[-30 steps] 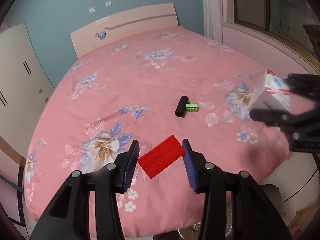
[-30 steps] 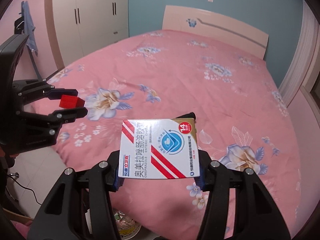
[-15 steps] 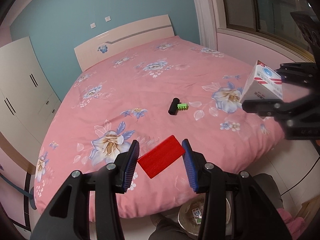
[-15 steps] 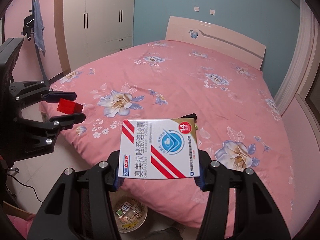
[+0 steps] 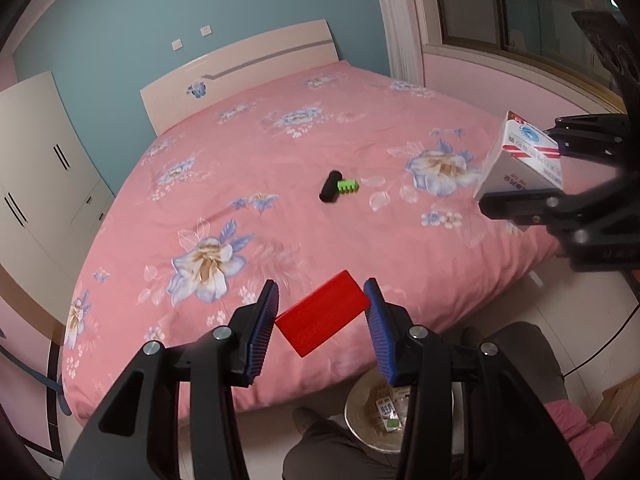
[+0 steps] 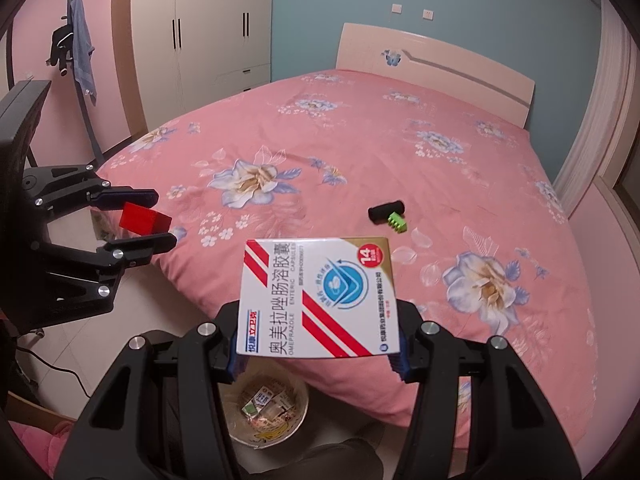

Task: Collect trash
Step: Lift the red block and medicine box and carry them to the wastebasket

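Btwn ribbed jaws: flat red block (image 5: 322, 312).

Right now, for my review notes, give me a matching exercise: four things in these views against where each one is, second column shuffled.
Things:
1. red block
2. medicine box
3. green clip
4. bin

Places:
A. on the floor at the foot of the bed
B. in the right gripper
C. lying on the bed beside a black roller
D. in the left gripper

Pairs: 1-D, 2-B, 3-C, 4-A
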A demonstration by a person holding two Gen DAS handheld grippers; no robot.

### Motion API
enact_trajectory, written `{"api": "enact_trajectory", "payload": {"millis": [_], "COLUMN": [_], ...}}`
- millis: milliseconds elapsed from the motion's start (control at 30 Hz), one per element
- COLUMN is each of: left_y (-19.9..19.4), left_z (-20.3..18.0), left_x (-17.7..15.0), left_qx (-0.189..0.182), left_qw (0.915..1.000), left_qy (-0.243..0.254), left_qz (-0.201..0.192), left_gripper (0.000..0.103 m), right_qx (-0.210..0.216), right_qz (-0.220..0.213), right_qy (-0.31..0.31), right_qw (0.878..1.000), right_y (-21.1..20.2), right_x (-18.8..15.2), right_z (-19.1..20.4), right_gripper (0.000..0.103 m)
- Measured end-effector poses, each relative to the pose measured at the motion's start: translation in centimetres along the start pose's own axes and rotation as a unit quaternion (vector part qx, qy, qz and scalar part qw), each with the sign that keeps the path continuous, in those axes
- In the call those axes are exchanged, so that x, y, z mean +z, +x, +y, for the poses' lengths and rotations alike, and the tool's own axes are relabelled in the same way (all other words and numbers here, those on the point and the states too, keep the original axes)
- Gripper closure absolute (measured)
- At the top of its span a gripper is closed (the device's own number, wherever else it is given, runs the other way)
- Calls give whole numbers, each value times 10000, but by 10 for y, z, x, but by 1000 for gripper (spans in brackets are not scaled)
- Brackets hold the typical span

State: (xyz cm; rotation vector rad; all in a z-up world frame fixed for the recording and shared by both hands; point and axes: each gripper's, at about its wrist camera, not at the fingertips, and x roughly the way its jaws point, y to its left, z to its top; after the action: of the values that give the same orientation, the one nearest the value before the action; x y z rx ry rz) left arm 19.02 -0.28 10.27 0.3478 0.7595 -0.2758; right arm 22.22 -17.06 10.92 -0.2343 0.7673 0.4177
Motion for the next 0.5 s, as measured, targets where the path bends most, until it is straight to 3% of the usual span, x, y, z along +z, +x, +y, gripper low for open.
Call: {"api": "enact_trajectory", "payload": {"millis": [500], "left_y": [55], "left_z": [-11], "left_x": [-63], "left_qx": [-272], "left_qw": [9970], "left_qy": [-132], "left_qz": [715], "left_gripper": [57], "right_qx": [311], "right_qz": [694], "right_qy": [34], "right_qw": [9971], "right_y": [59], "right_x": [-53], "right_z": [19], "right_gripper": [48]}}
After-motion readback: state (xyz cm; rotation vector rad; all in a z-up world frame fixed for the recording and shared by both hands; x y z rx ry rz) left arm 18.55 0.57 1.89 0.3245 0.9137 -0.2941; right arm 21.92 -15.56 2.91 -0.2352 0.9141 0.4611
